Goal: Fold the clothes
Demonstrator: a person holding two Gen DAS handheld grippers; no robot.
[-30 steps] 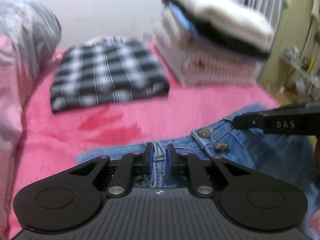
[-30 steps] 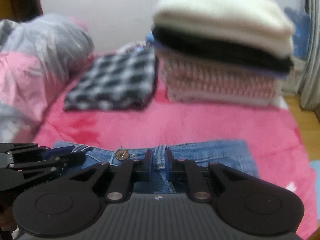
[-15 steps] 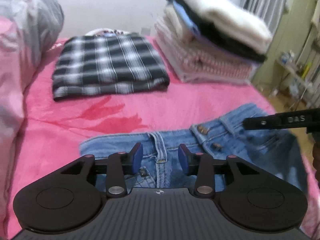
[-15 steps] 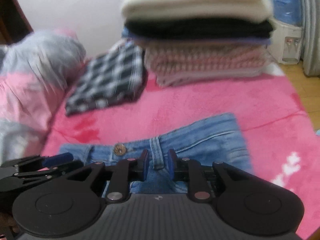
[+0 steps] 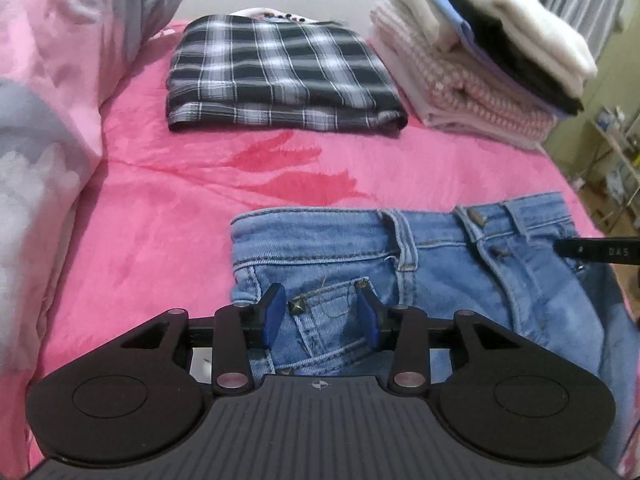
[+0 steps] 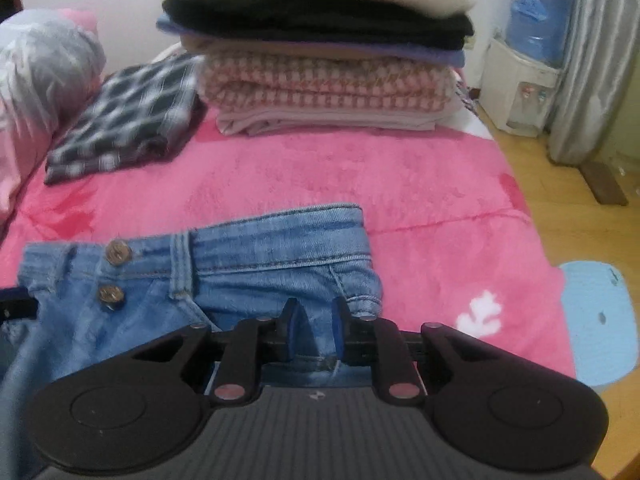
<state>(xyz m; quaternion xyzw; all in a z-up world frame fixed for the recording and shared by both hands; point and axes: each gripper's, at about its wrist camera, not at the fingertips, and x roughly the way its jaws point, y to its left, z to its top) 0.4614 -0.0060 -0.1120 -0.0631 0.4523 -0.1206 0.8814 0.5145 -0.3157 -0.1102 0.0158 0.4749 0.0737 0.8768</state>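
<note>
Left wrist view, left gripper (image 5: 320, 318) hovering released over jeans (image 5: 420, 276) lying flat on pink blanket (image 5: 160, 220), right gripper (image 6: 313, 330) also gaping above the denim's other hip, plaid shirt (image 5: 276, 76) and folded pile (image 6: 320, 60) sitting behind.

1. Jeans (image 5: 460, 276): light blue denim, brassy buttons.
2. Blanket (image 5: 168, 208): bright pink, darker red marks; a white mark shows in the right wrist view.
3. Shirt (image 5: 276, 76): black-and-white plaid.
4. Stack (image 6: 320, 60): cream on top, then black, pale blue, pink-and-white houndstooth.
5. Duvet (image 5: 48, 80): pink, grey and white.
6. Pads (image 5: 274, 316): blue, on black fingers.
7. Mat (image 6: 596, 320): light blue.
</note>
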